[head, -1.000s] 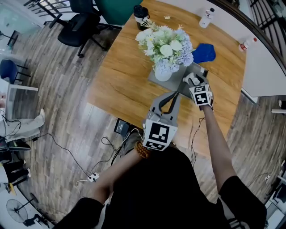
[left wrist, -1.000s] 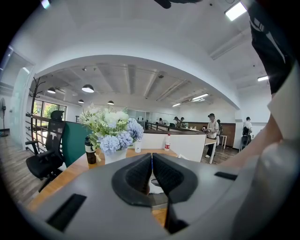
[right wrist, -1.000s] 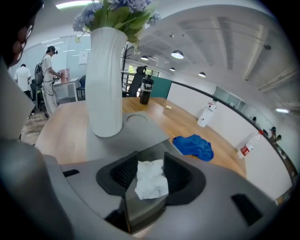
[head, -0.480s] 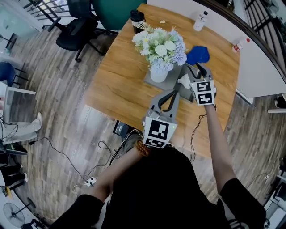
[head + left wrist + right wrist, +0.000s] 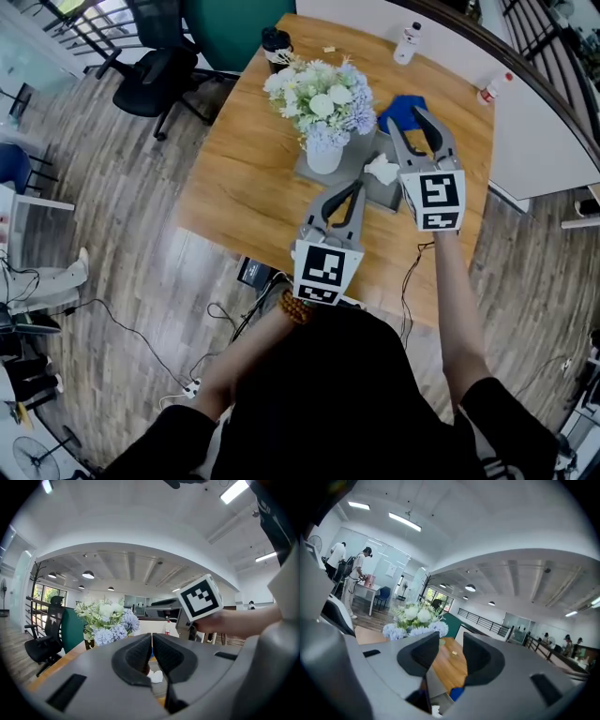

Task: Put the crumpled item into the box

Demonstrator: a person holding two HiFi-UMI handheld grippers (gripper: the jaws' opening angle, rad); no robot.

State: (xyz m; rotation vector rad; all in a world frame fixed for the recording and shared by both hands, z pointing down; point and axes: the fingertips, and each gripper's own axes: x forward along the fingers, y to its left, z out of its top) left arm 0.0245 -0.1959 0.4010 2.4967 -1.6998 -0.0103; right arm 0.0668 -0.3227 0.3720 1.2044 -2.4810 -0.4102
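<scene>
Remote session, wooden desk (image 5: 244, 178): my right tongs (image 5: 413, 122) hang raised above the far side of the desk. Their jaws are released and nothing is between them, though they have just been closing a little.

My left tongs (image 5: 355, 187) are clenched, jaw against jaw, on nothing, and point level across the desk towards the bouquet.

The crumpled white paper wad (image 5: 382, 170) lies in the shallow grey box (image 5: 360, 159), at 3 o'clock of the white vase (image 5: 324, 156). The vase holds white and lilac flowers (image 5: 319, 94) and stands at the box's 9 o'clock side; I cannot tell whether it is on the box or just beside it.

Neither pair of tongs touches the wad. The right pair sits at its 1 o'clock, well clear, and the left pair is near its 7 o'clock. In the left gripper view the wad shows just below the closed jaw tips.

A blue cloth (image 5: 401, 108) lies on the desk at 12 o'clock of the wad, partly behind the right tongs.

Along the desk's far edge stand a dark lidded cup (image 5: 274, 42), at 11 o'clock of the flowers, and a white plastic bottle (image 5: 405, 42), at their 1 o'clock. A black office chair (image 5: 155, 66) stands on the plank floor off the desk's far-left corner.
</scene>
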